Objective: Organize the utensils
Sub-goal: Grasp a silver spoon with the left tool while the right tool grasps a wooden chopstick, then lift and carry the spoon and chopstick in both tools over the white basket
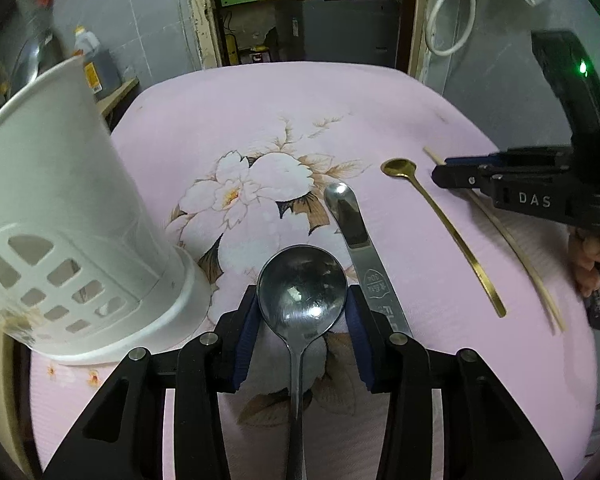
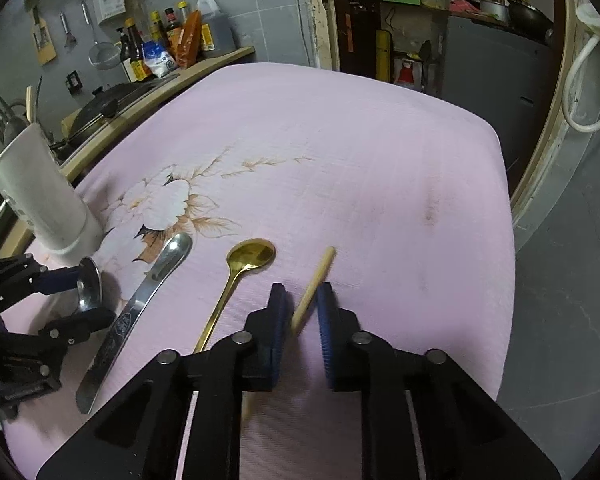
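Observation:
My left gripper (image 1: 302, 312) is open with its blue pads on both sides of the bowl of a steel spoon (image 1: 302, 280), which lies on the pink cloth. The white perforated utensil holder (image 1: 60, 216) stands just left of it; in the right wrist view (image 2: 40, 196) it holds forks and chopsticks. A steel knife (image 1: 364, 248) and a gold spoon (image 1: 444, 224) lie to the right. My right gripper (image 2: 302, 316) is open around a wooden chopstick (image 2: 314, 288), which lies between its pads.
The pink flowered tablecloth (image 2: 360, 160) covers the table, whose far and right edges drop off. A counter with sauce bottles (image 2: 168, 44) and a pan runs along the left. A white cable (image 2: 580, 80) hangs on the right wall.

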`<state>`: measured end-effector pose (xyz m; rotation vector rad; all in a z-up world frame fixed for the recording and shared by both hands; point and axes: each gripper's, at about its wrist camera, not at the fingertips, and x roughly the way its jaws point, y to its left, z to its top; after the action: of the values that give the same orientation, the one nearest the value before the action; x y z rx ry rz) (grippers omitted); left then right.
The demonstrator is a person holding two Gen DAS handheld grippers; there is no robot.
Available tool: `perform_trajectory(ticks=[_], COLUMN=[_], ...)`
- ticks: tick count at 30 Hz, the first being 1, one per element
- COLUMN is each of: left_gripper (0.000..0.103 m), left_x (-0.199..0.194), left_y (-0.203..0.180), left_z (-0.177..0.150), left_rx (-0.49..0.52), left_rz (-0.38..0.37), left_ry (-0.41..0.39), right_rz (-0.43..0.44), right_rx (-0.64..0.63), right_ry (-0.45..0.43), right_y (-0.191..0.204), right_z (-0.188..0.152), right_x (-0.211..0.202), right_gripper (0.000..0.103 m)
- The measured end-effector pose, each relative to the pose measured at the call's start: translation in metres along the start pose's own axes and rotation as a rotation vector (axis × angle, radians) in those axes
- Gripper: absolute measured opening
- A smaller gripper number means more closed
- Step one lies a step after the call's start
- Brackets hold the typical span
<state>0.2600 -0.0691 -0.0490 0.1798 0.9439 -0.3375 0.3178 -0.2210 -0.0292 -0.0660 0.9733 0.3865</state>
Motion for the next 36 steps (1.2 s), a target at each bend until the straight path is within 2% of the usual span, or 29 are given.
perform_trajectory(ticks=[5,10,19,21,23,27,30,34,36], left_gripper=[0.037,0.037,0.037,0.037,0.037,0.036,0.036,0.036,0.036], left_x=[-0.012,-0.023,-0.047,-0.054,-0.062,-0.077,-0.086,-0.098,-0.104], left_y=[0.016,0.028,0.029,0.030,0.031,0.036,0.039,0.046,0.049], left_z=[-0.004,-0.009,-0.022,-0.023,-0.026,-0.032,-0.035,-0.042,-0.045], left_rx=[-0.050,-0.086,-0.104,-0.106,-0.111,-0.137,-0.162,-0.202,-0.221], left_rz=[-0.072,-0.110,-0.127,-0.125,-0.120,-0.119,-0.102,-0.090,-0.080], left_ry=[-0.010,-0.017,-0.092,-0.124,-0.159,-0.241,-0.297,-0.379,-0.423], right_rz=[0.043,0.004,-0.076,-0.093,-0.074,0.016,0.069,0.040,0.037], right_rx=[0.020,-0.059,-0.108,-0.119,-0.085,0.005,0.053,0.018,0.011], right_ry=[0.019,0.053,0.151,0.162,0.155,0.038,-0.112,-0.325,-0.399], right_y=[-0.003,0.007,0.017,0.020,0.017,0.010,0.013,0.036,0.046], right_z=[-0.002,-0.002,0.011,0.013,0.012,0.005,-0.008,-0.028,-0.035], right_x=[-0.005,-0.009,0.005,0.005,0.003,-0.020,-0.050,-0.086,-0.095], right_gripper=[0.006,0.006,0.009,0.006,0.003,0.003,0.003,0.003,0.003])
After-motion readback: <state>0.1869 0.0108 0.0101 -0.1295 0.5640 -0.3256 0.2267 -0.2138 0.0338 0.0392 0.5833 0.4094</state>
